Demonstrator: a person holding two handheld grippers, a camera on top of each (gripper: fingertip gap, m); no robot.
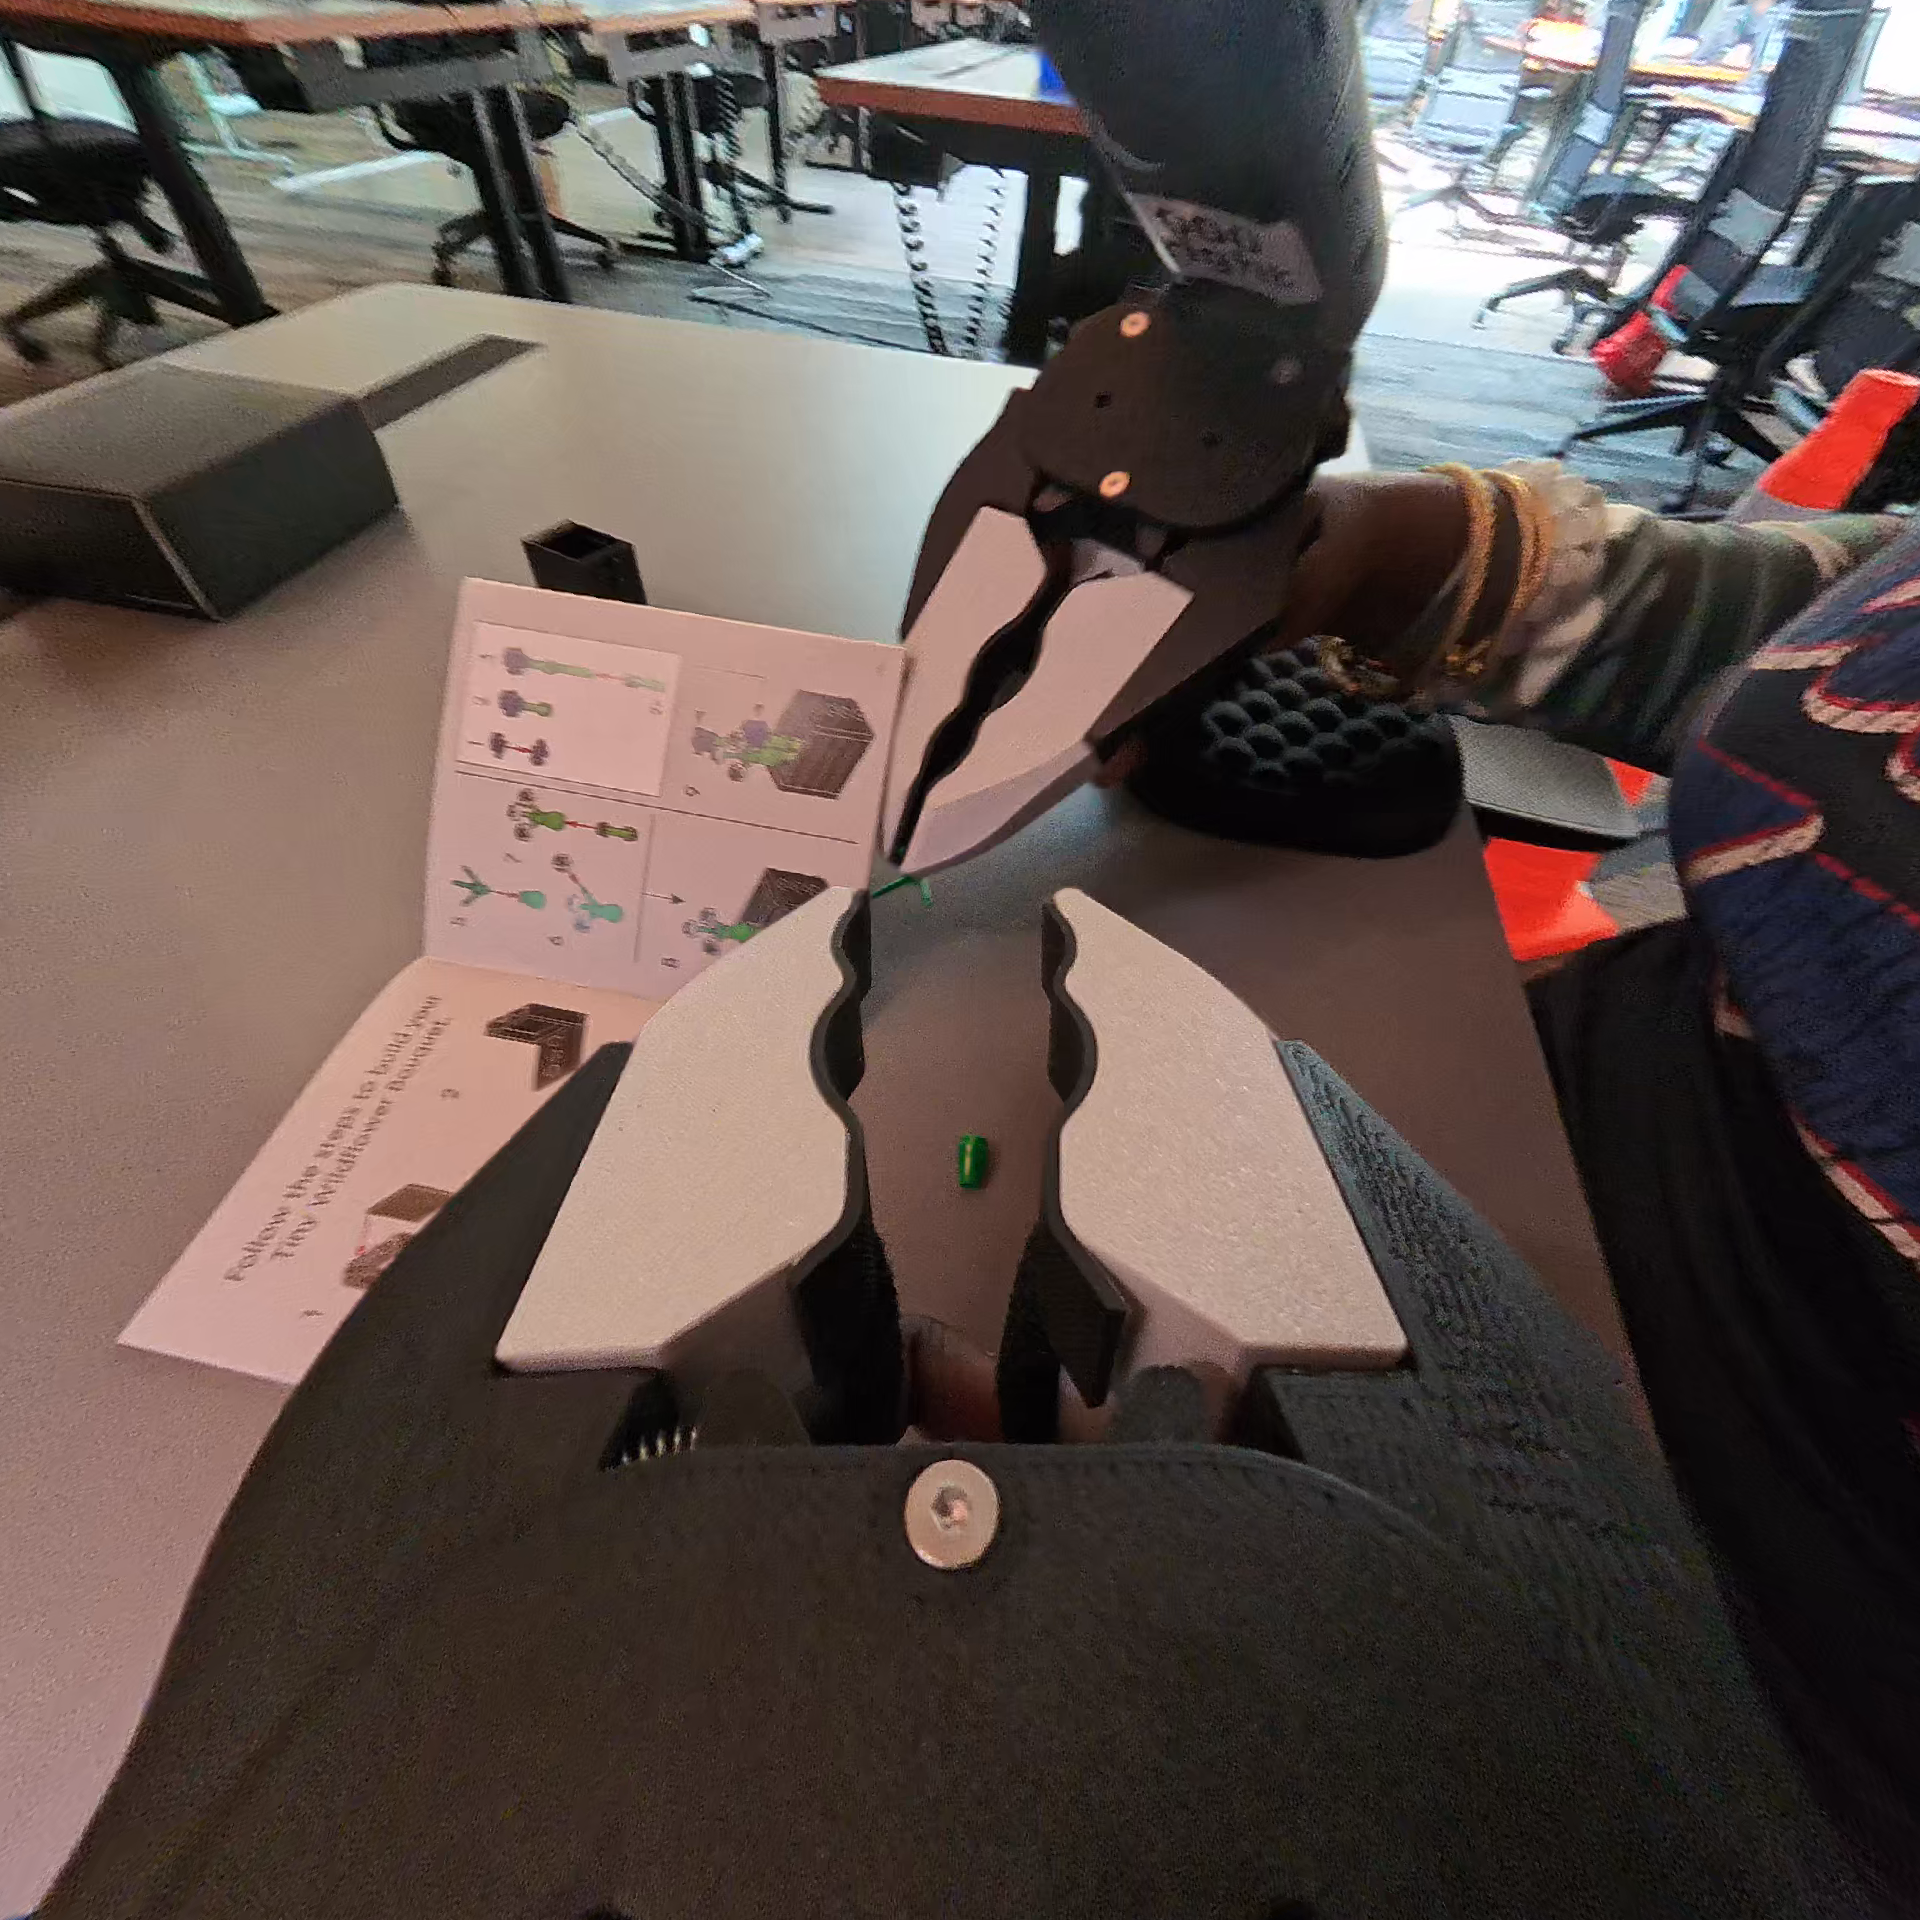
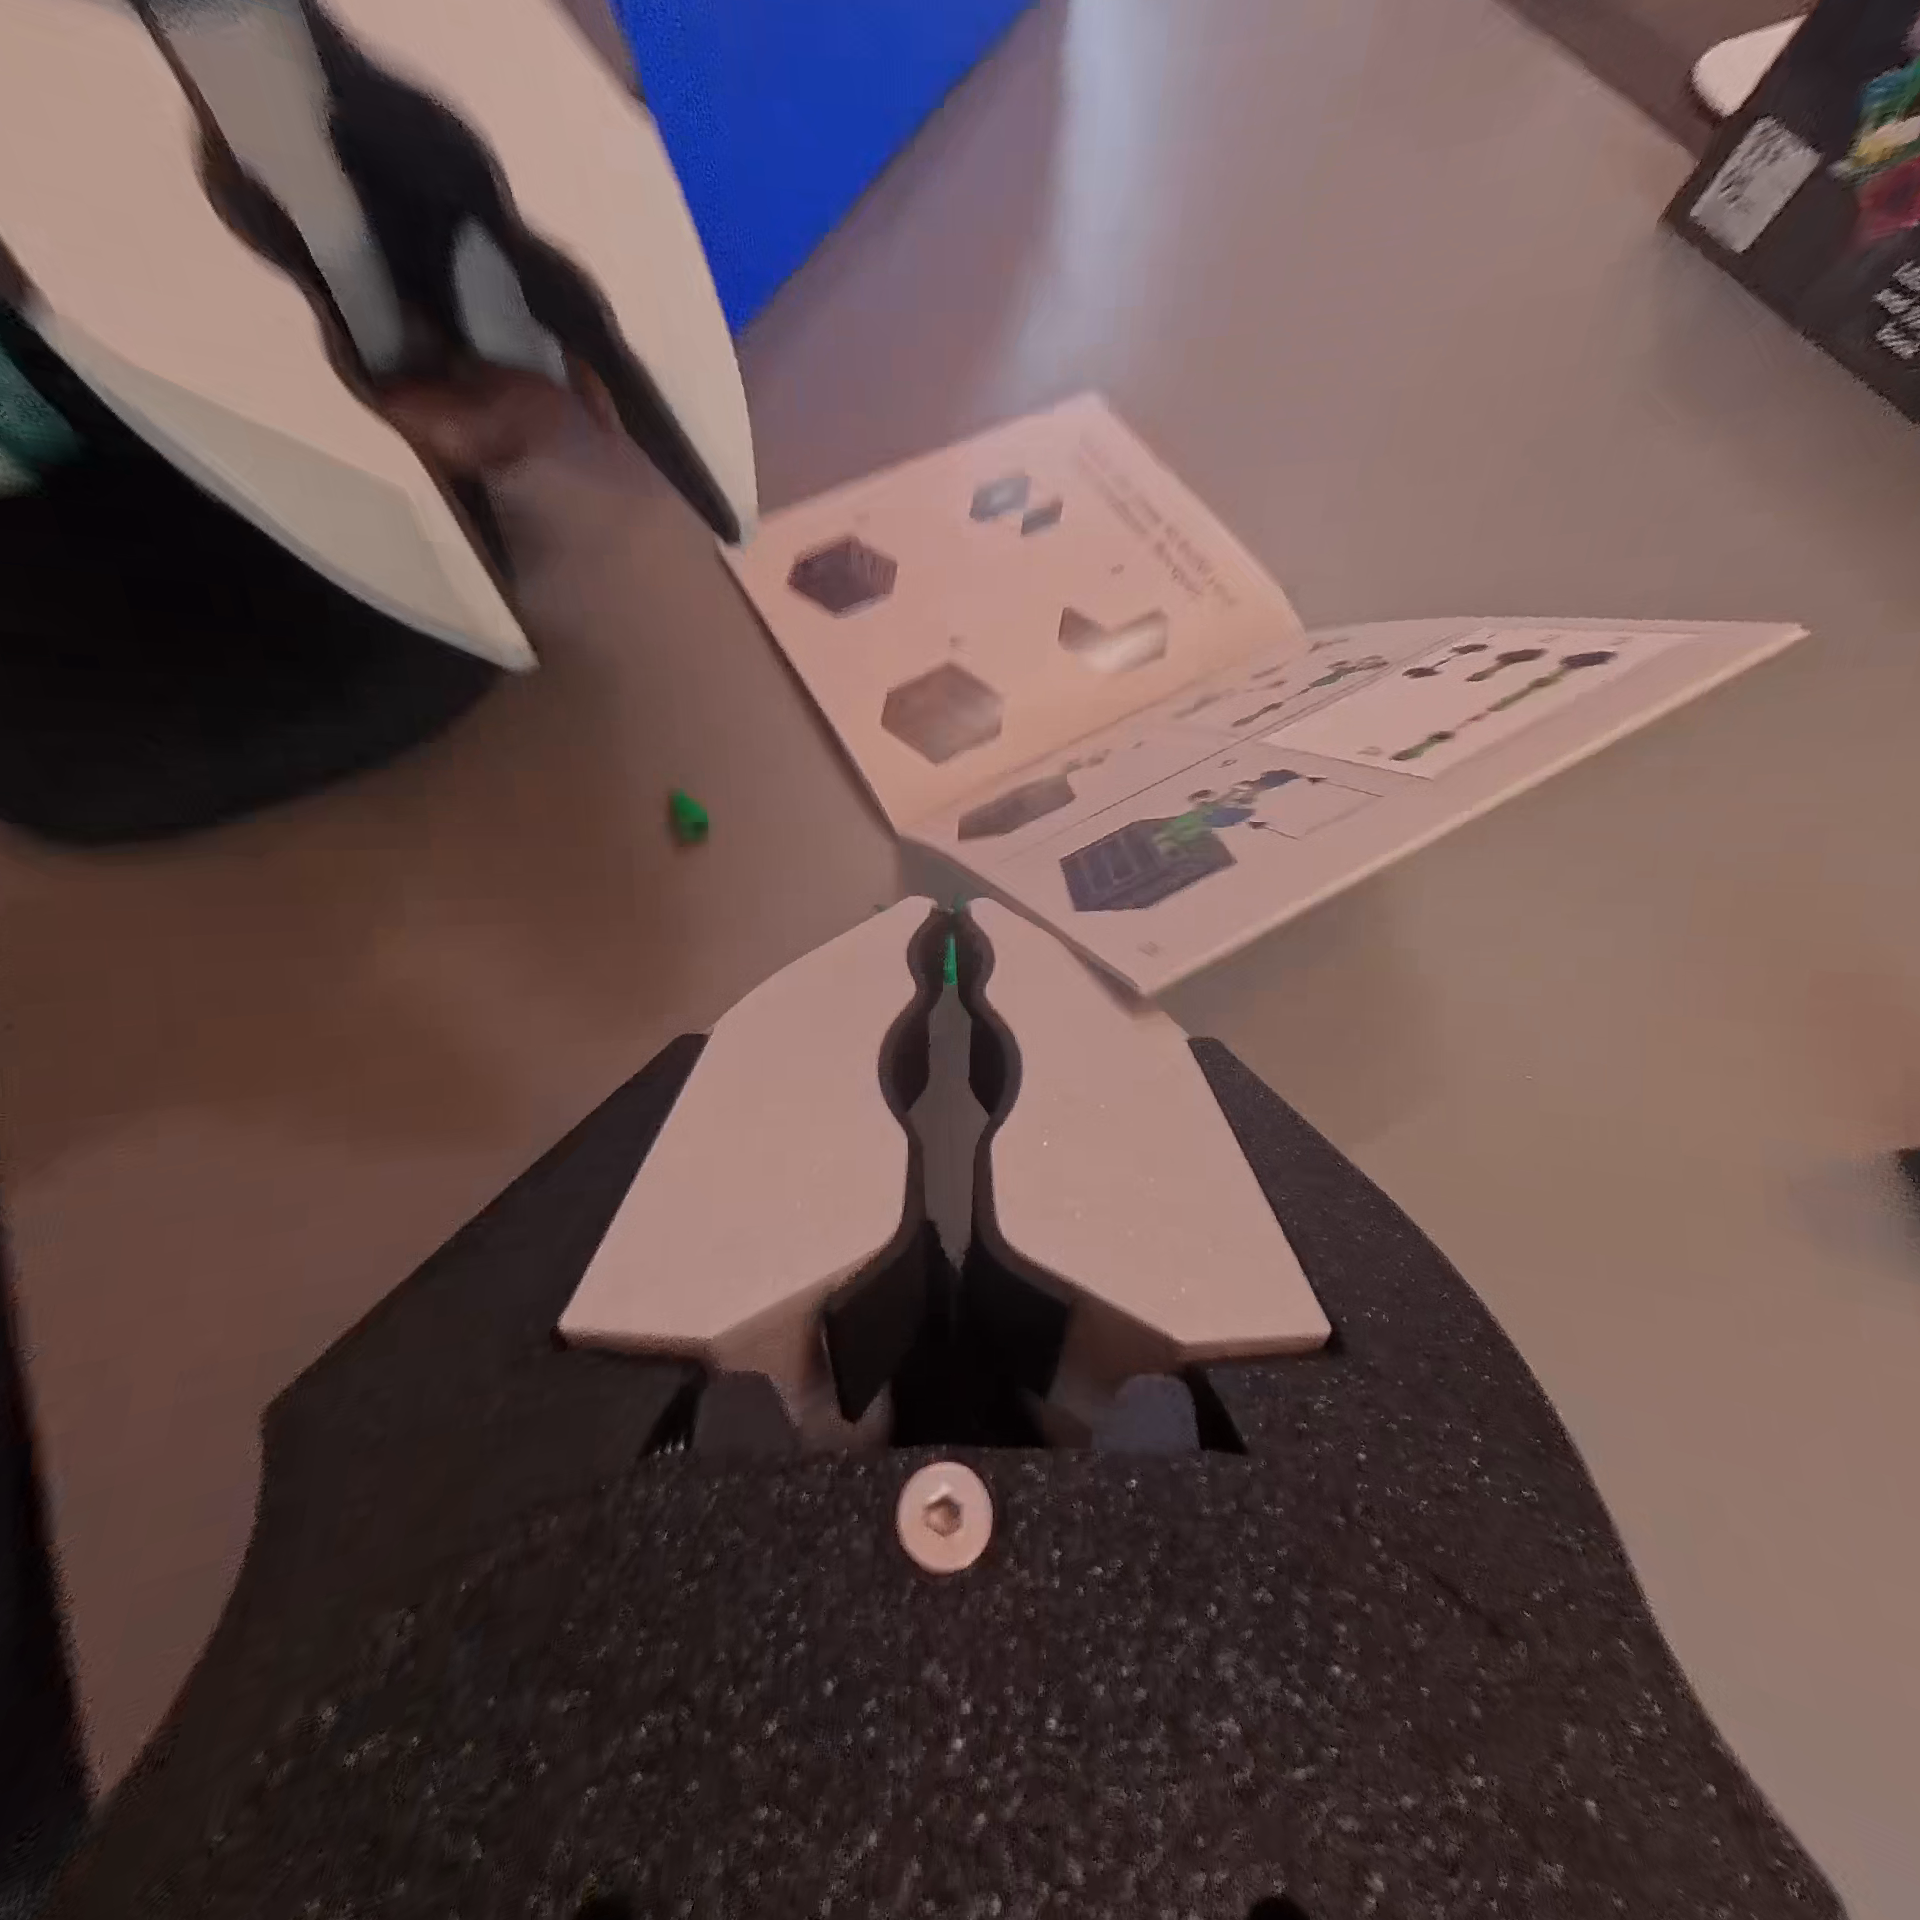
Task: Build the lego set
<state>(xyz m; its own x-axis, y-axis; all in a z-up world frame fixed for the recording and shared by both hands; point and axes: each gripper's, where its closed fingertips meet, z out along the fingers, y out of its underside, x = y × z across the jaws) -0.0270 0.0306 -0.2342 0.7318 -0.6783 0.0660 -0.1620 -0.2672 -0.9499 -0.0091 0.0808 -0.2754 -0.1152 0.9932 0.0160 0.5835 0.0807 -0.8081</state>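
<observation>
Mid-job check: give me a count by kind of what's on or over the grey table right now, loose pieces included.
Small green lego pieces: 2, one thin stem pinched in the right gripper, one stubby piece loose on the grey table
Open paper instruction booklets: 1
Small black open-topped square boxes: 1
Total: 4

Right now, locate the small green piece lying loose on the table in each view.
Left wrist view: small green piece lies on the table between the open left gripper's fingers.
Right wrist view: left of centre, beyond the right gripper.
Shared landmark: the open instruction booklet.
</observation>
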